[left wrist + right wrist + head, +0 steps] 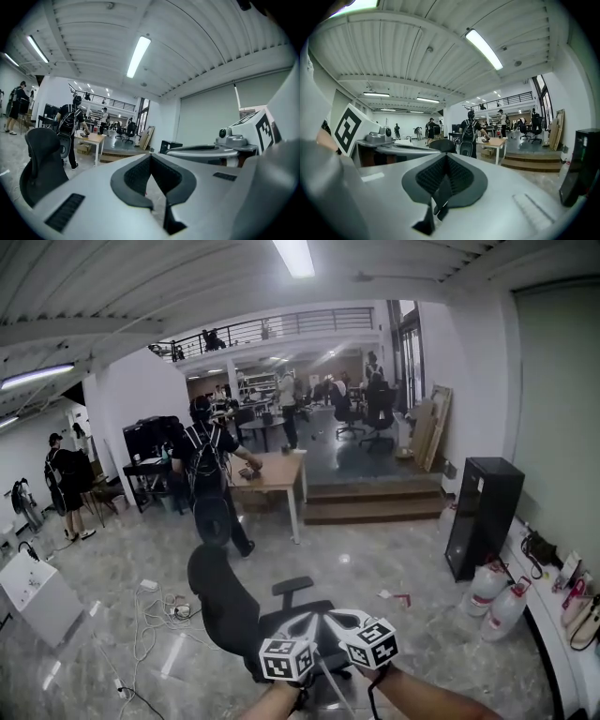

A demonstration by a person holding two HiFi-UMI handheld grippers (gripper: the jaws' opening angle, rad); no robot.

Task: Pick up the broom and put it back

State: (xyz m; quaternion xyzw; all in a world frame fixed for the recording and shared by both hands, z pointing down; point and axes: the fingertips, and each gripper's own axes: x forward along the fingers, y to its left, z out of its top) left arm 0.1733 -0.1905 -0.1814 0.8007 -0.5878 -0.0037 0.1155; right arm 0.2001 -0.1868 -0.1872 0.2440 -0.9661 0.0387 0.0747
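The polished grey stone floor (pixel 375 559) carries everything. A black office chair (pixel 246 610) stands in the near middle, with white cables (pixel 150 615) tangled to its left, near a white box (pixel 39 598). On the right a tall black cabinet (pixel 483 514) stands upright, two white gas cylinders (pixel 486 585) just beside it. A small red scrap (pixel 401 597) lies between them and the chair. Farther back stands a wooden counter (pixel 278 470).

A black office chair (pixel 220 601) blocks the way straight ahead; bare floor (pixel 422 634) lies open to its right.
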